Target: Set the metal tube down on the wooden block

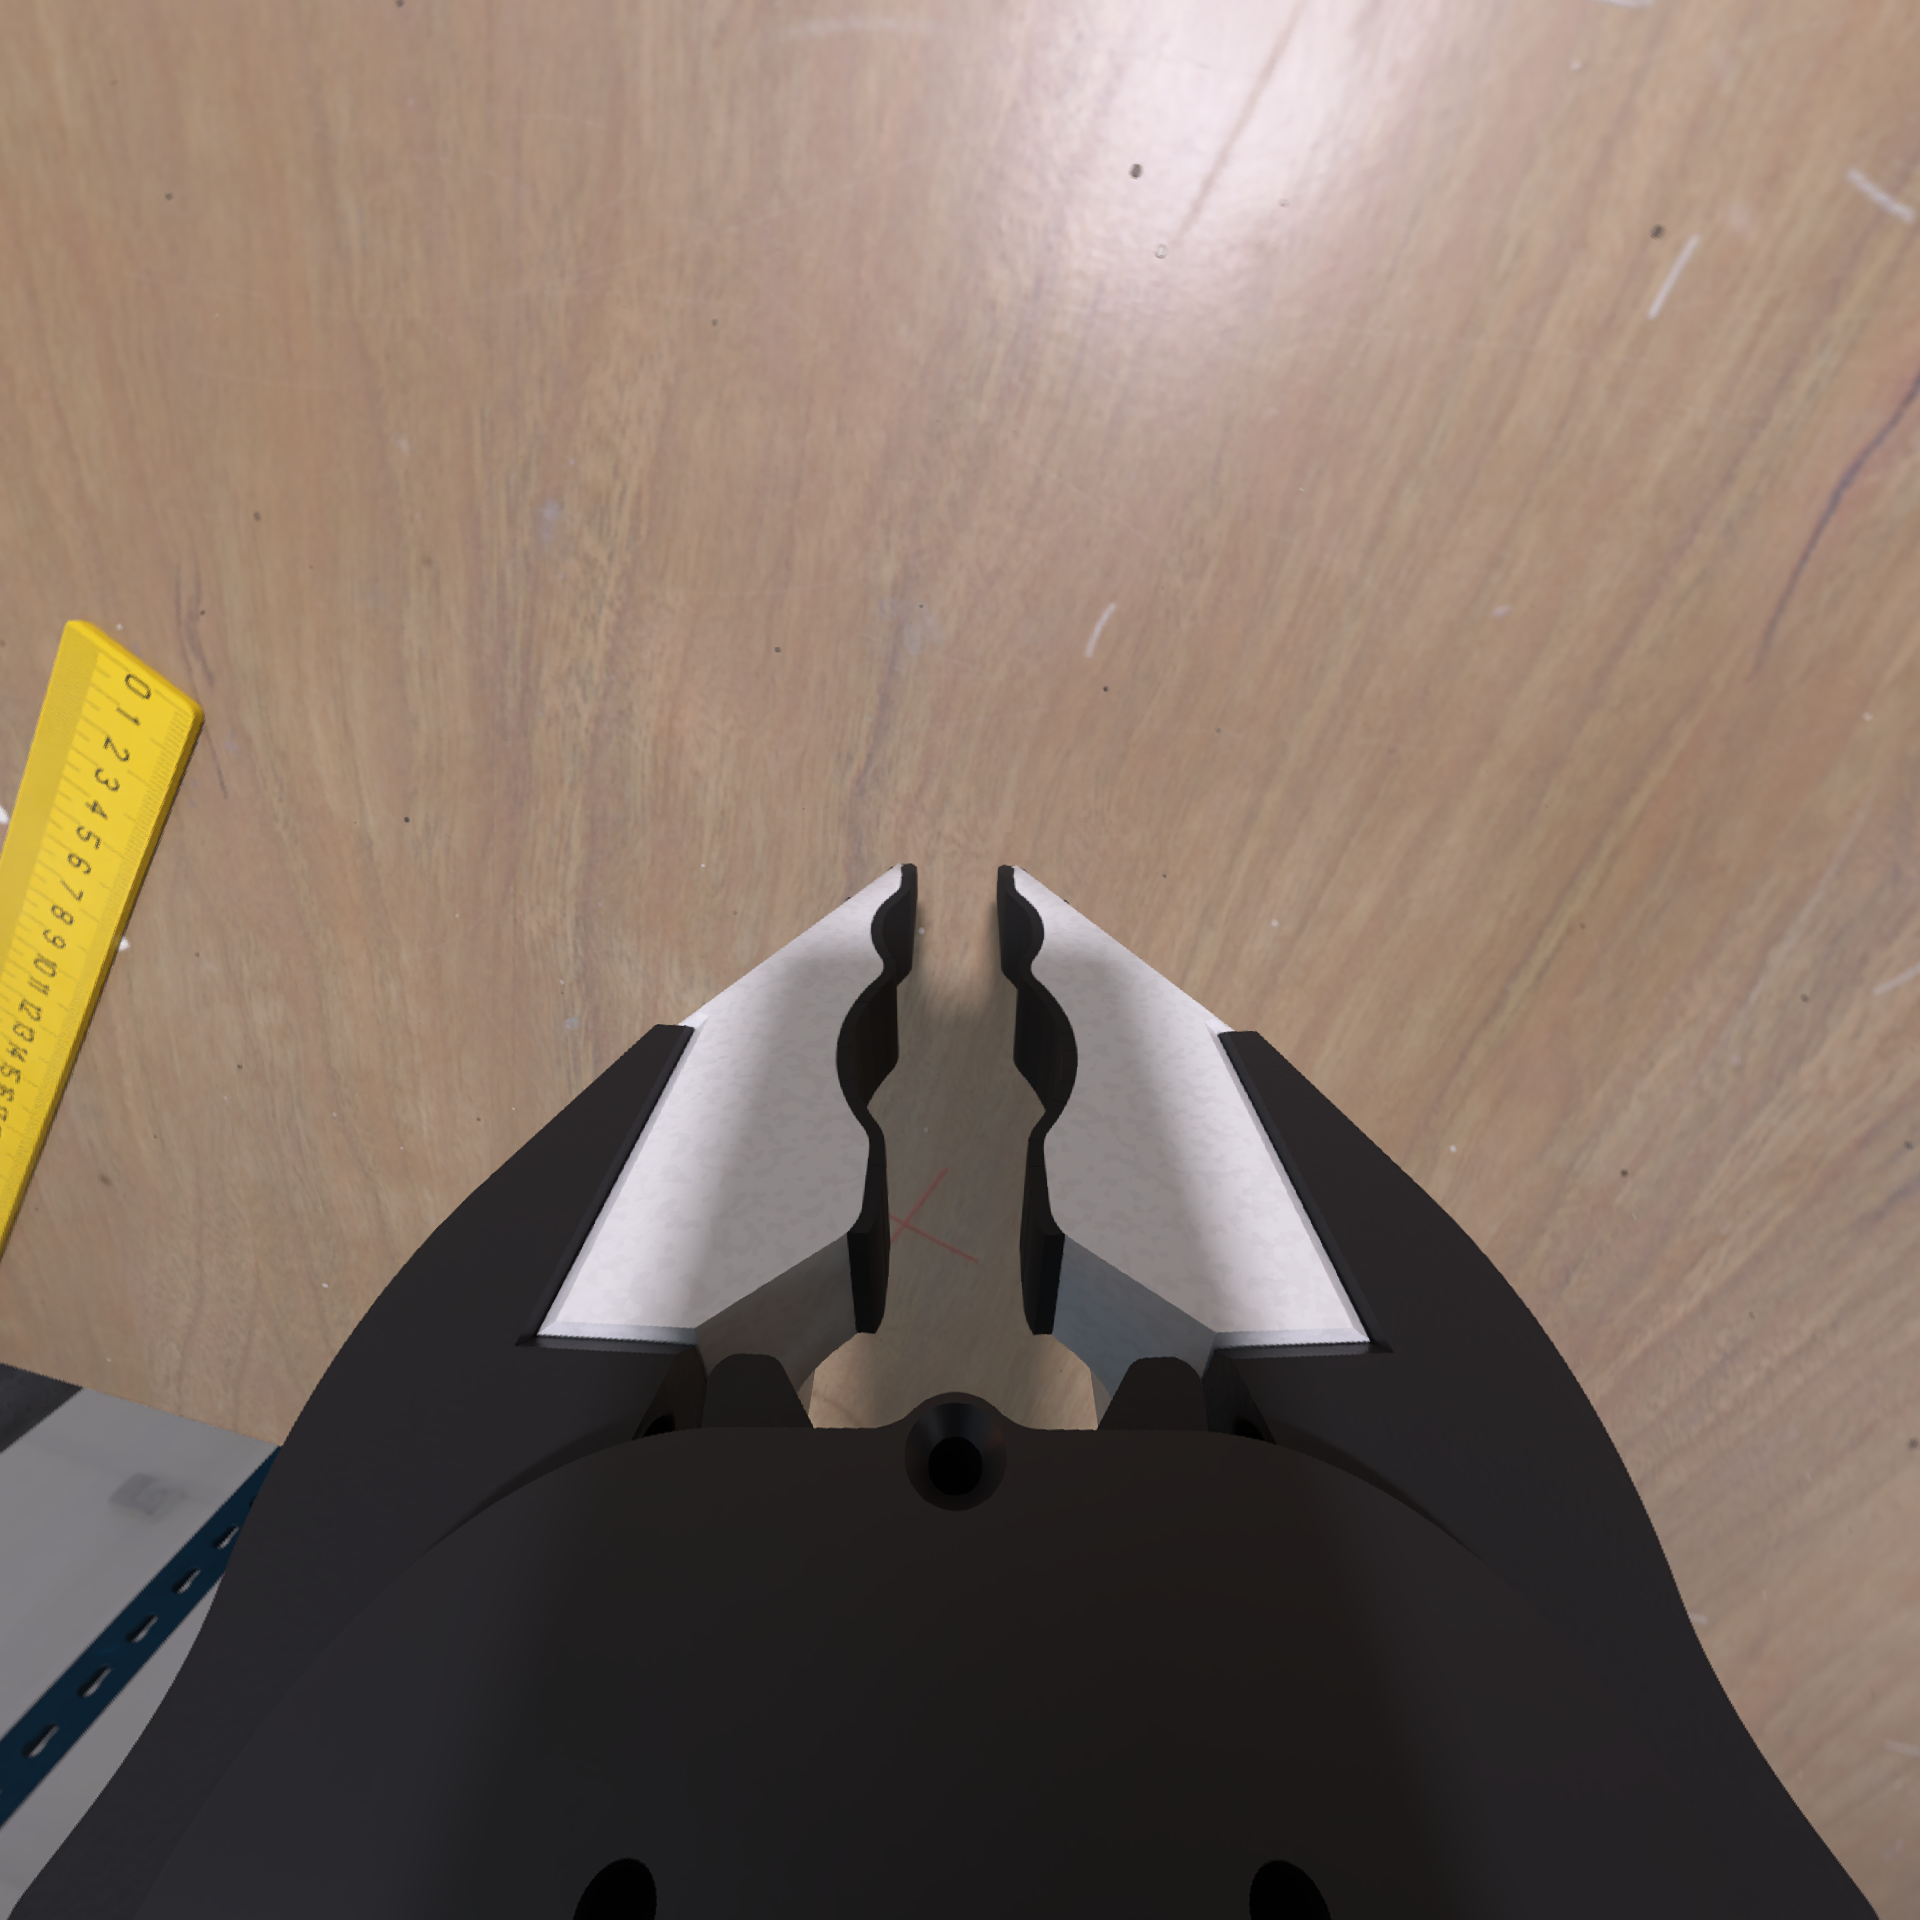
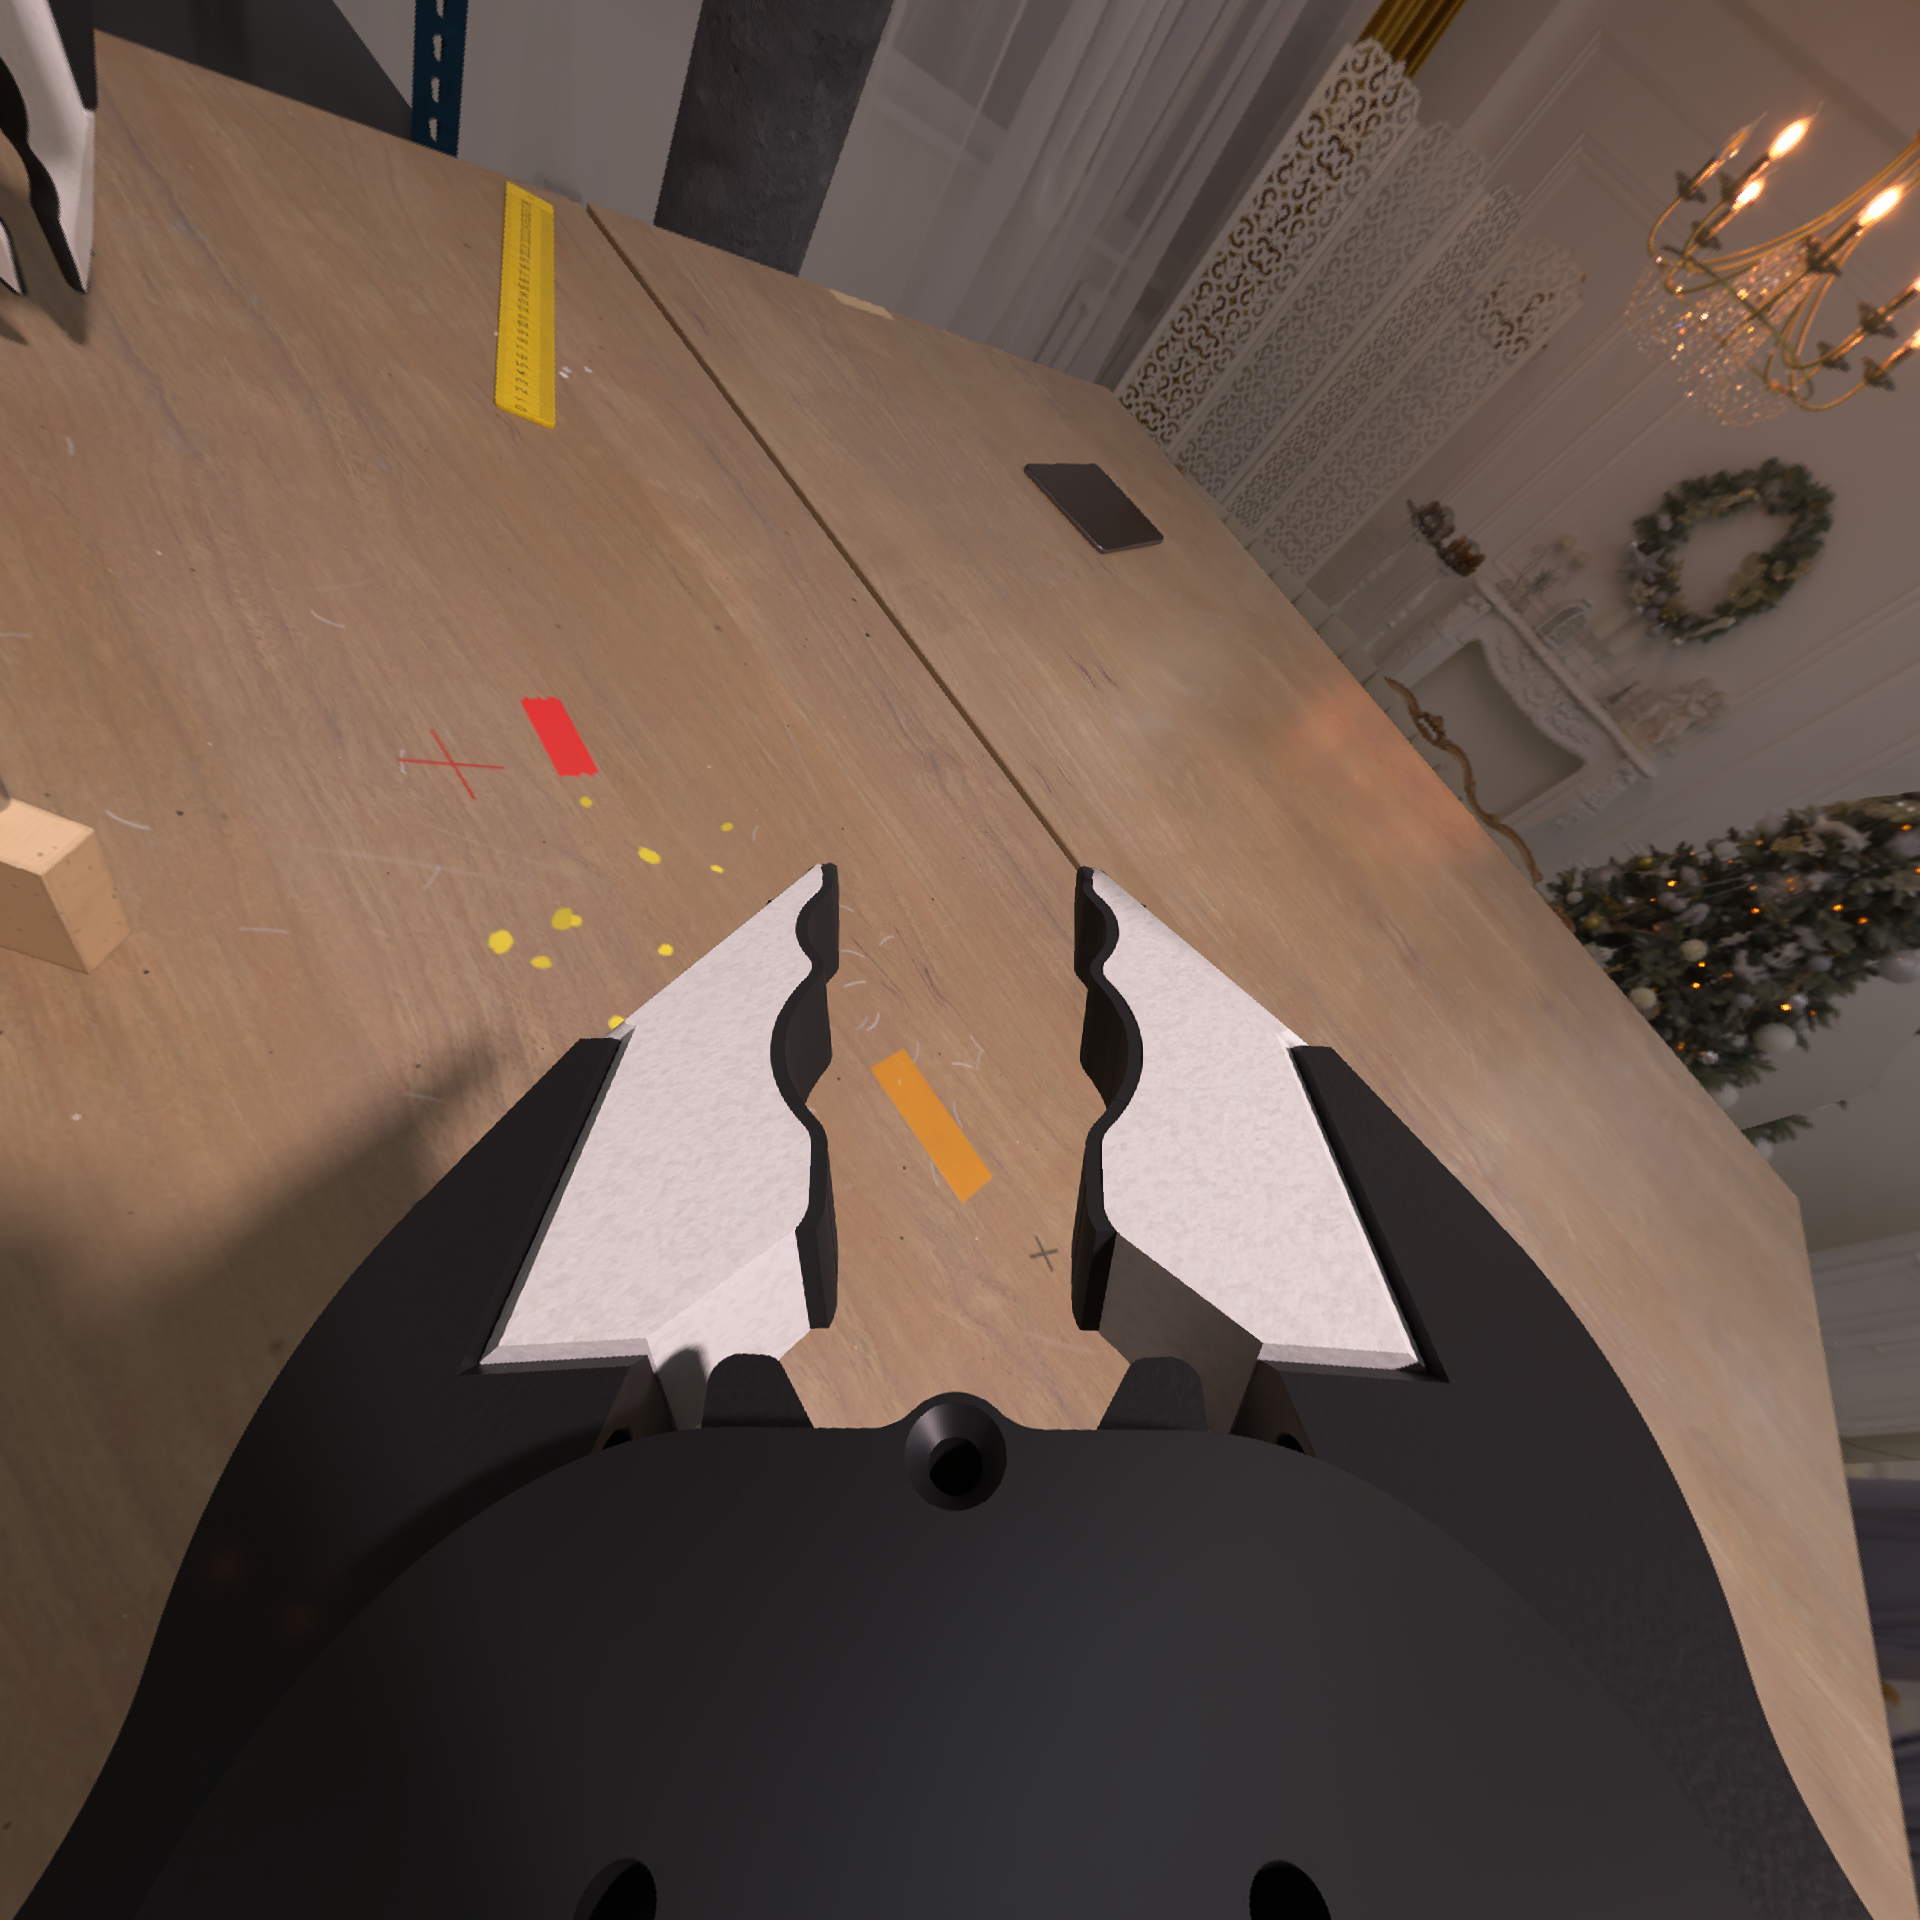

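The metal tube is in neither view. A pale wooden block (image 2: 52, 894) lies on the table at the left edge of the right wrist view, partly cut off. My right gripper (image 2: 956, 883) is open and empty, above the table to the right of the block. My left gripper (image 1: 957, 883) looks down at bare wooden table (image 1: 935, 416); its jaws stand only a narrow gap apart with nothing between them. The left gripper's fingers (image 2: 42, 156) also show at the top left corner of the right wrist view.
A yellow ruler (image 1: 83, 914) lies left of the left gripper and shows far off in the right wrist view (image 2: 527, 307). Red tape (image 2: 559, 736), orange tape (image 2: 932, 1124), yellow paint spots and a dark flat pad (image 2: 1093, 506) are on the table. The table edge (image 2: 1662, 1039) runs along the right.
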Available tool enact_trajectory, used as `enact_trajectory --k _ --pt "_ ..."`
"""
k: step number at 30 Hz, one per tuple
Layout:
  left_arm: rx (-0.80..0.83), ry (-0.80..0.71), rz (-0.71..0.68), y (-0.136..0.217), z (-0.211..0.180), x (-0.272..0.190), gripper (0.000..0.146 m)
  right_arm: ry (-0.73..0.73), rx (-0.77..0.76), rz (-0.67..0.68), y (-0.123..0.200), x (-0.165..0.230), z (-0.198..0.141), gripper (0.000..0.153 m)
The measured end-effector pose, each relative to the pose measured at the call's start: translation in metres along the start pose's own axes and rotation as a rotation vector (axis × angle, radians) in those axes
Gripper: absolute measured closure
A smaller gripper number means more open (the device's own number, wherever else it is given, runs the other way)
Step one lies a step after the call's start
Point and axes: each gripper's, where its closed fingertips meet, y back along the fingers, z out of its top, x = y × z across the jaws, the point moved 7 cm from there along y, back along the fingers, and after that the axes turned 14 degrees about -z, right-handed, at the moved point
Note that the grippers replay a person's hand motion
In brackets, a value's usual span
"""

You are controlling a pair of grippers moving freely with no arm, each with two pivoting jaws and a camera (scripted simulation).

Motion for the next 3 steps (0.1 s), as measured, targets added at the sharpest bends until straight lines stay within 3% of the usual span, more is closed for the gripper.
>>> enact_trajectory --k 3 --pt "0.046 -0.044 -0.019 0.0029 0.0008 -0.0012 0.119 0.014 0.008 -0.005 -0.0012 0.0002 -0.0018 0.107"
